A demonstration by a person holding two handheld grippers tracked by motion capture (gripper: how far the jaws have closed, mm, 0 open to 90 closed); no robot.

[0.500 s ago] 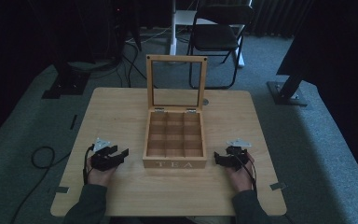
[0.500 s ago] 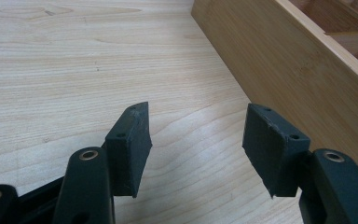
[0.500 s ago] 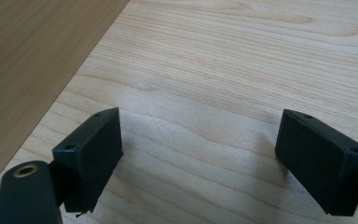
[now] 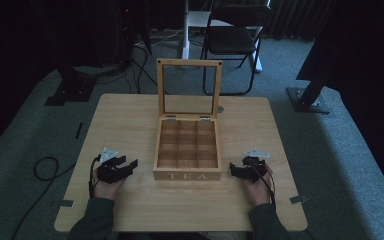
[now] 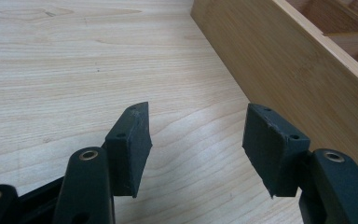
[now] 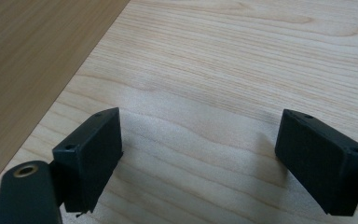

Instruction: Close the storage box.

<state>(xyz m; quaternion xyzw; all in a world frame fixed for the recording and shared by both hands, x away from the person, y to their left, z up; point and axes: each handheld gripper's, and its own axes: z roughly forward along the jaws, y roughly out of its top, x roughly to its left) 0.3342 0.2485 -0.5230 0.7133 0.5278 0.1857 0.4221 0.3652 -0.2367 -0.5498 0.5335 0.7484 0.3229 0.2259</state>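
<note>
Both tongs, left [image 4: 128, 165] and right [image 4: 236, 169], gape wide and empty beside the tea box [image 4: 187, 172]; to shut its upright lid [image 4: 189, 89], reach behind and tip it gently forward.

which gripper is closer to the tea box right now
Left, narrowly. The left gripper rests on the table just beyond the tea box's left wall, jaws open toward it. The right gripper sits slightly farther off its right wall, also open.
</note>
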